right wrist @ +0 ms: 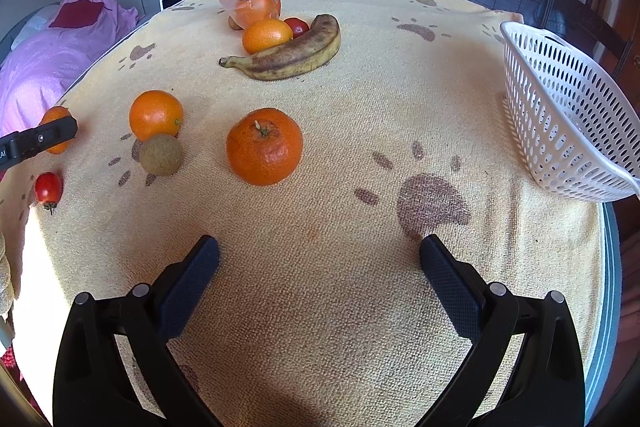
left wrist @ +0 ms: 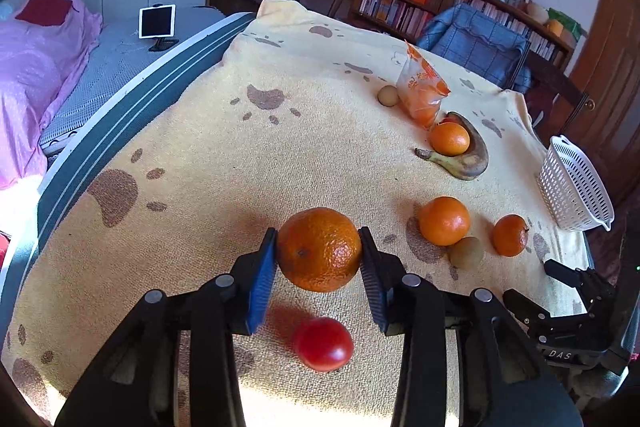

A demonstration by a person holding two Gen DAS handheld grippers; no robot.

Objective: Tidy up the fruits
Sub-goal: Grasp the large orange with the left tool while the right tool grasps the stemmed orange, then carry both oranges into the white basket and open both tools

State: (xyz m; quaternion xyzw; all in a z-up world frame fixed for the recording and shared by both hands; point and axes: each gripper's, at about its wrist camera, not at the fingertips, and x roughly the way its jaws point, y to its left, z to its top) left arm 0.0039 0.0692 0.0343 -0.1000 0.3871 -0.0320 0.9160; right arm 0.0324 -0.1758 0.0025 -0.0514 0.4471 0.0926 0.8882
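Left wrist view first: our left tool has its pads pressed on both sides of a big orange, and the shadow under it suggests it's just off the worktop. No earlier picture to compare with, so that's all we can say on the grip. Our right tool is spread wide over bare cloth, holding nothing.

Progress-wise, we'd say we're barely started. The white basket sits tipped at the right edge of the worktop, and we can't see its inside properly; through the holes nothing shows, so it's probably empty.

Still loose on the cloth: a tangerine, another orange touching a brown round fruit, a small tomato, and a spotty banana curled around an orange and something red. The only other container is an orange plastic bag at the far side, with what look like oranges inside.
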